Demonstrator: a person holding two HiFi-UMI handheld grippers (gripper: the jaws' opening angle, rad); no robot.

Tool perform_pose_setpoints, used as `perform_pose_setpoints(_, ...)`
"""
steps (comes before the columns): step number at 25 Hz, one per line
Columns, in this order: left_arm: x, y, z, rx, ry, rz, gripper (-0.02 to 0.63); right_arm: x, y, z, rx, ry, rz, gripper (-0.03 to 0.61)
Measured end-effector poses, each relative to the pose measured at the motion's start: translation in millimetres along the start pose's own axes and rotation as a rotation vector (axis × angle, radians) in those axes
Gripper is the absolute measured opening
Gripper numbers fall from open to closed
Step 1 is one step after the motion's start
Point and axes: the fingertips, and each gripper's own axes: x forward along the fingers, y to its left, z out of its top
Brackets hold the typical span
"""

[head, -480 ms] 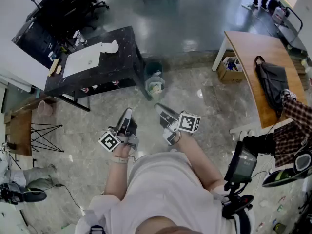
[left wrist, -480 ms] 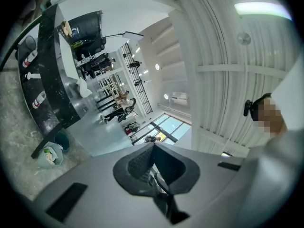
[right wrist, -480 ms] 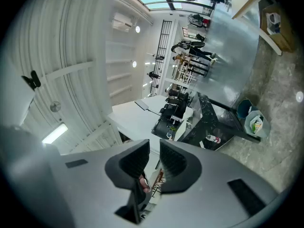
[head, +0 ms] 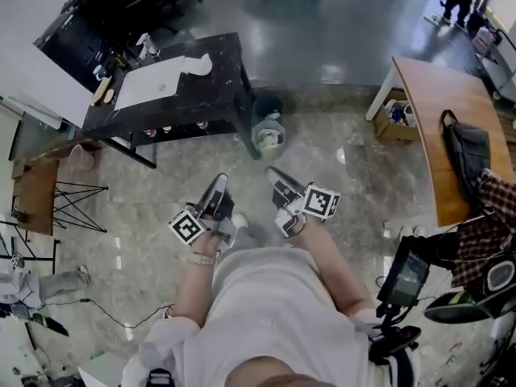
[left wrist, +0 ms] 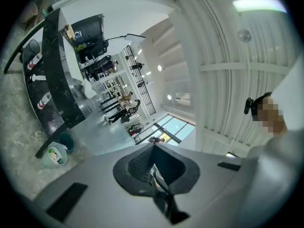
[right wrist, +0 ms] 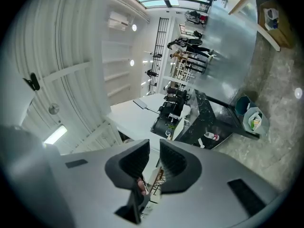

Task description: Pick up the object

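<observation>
I hold both grippers low in front of my body, above a marble floor. In the head view my left gripper [head: 218, 183] is shut with nothing in it; its own view shows the jaws [left wrist: 153, 149] meeting on air. My right gripper [head: 275, 173] stands slightly open and empty, with a narrow gap in its own view [right wrist: 154, 148]. Both point toward a black table [head: 228, 83] a few steps ahead. A white sheet [head: 153, 83] lies on it, and a small white object [head: 198, 64] sits beside the sheet. Neither gripper is near them.
A bin with a bag [head: 268, 134] stands at the table's near right corner. At the right are a wooden desk [head: 435, 95] with a black bag [head: 468, 147] and a box [head: 395, 113] beneath it. Dark office chairs [head: 121, 2] stand behind the table, and a wire rack [head: 72, 208] to the left.
The table, bin and desk have shifted down and right in the head view, so I have moved toward them. Both grippers keep the same pose.
</observation>
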Motion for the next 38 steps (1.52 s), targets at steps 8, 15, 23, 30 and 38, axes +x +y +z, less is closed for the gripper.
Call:
perform_pose_setpoints(8, 18, 33, 27, -0.035, 0.009, -0.01, 0.006, 35, -15, 15, -0.015, -0.014, -0.03, 0.054)
perform_pose_setpoints(15, 52, 74, 71, -0.083, 0.043, -0.041, 0.006, 90, -33, 38, -0.037, -0.033, -0.071, 0.054)
perform_pose_setpoints(23, 81, 144, 153, -0.124, 0.058, -0.046, 0.006, 183, -63, 57, -0.036, -0.053, -0.113, 0.054)
perform_pose_setpoints(30, 97, 194, 216, -0.159, 0.073, -0.047, 0.006, 261, -80, 68, -0.034, -0.053, -0.151, 0.054)
perform_pose_setpoints(38, 84, 256, 285, -0.184, 0.042, -0.012, 0.006, 351, -92, 63, -0.053, -0.008, -0.161, 0.055)
